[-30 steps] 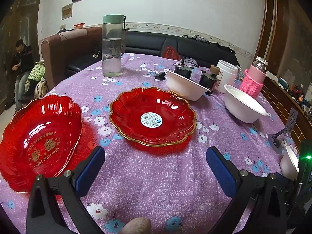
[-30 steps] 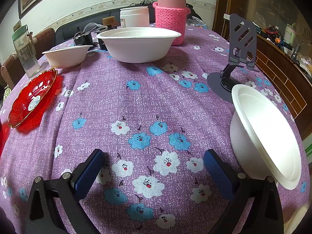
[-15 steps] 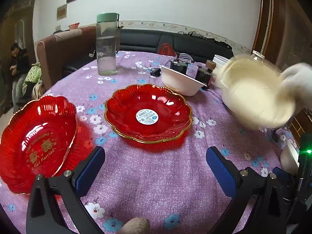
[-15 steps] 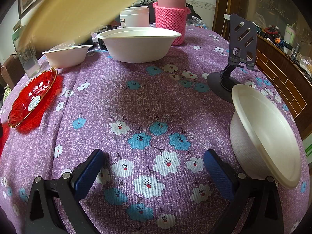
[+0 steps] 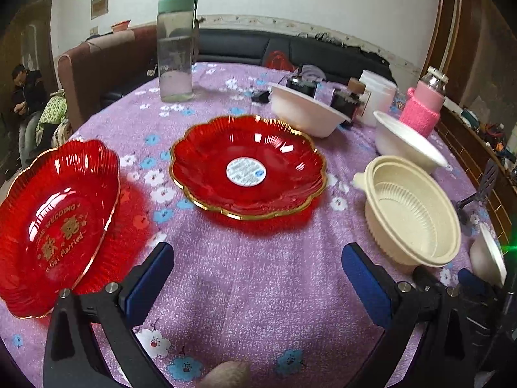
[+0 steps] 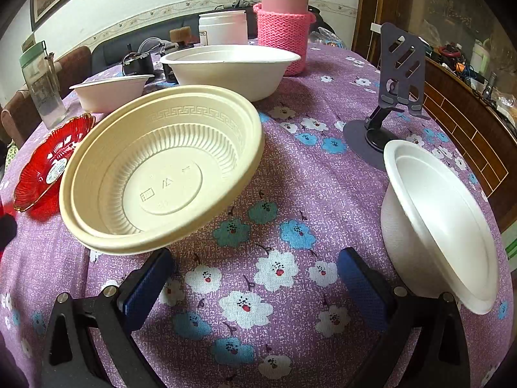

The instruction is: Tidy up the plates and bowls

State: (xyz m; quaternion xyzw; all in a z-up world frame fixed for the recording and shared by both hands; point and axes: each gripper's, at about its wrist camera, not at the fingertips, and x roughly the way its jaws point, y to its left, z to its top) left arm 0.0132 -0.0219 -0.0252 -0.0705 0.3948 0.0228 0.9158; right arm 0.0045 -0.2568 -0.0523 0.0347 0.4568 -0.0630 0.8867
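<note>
A cream ribbed bowl (image 5: pixel 412 213) sits on the purple cloth right of a red plate with a sticker (image 5: pixel 247 166); in the right wrist view the cream bowl (image 6: pixel 161 168) lies just ahead of my left finger. A second red plate (image 5: pixel 55 223) is at the left. Two white bowls (image 5: pixel 305 110) (image 5: pixel 405 144) stand further back, shown also in the right wrist view (image 6: pixel 229 71) (image 6: pixel 111 92). A tilted white bowl (image 6: pixel 436 223) is at the right edge. My left gripper (image 5: pixel 258 278) and right gripper (image 6: pixel 255 284) are both open and empty.
A water bottle (image 5: pixel 176 48) stands at the back left. A pink knitted flask (image 6: pixel 282 22), a white jar (image 6: pixel 223 27) and black gadgets (image 5: pixel 302 82) crowd the far side. A grey phone stand (image 6: pixel 392 97) is at the right, near the table's edge.
A gloved hand brought the cream bowl in from the right and set it on the cloth; the hand is gone now. Both grippers stayed open and nearly still.
</note>
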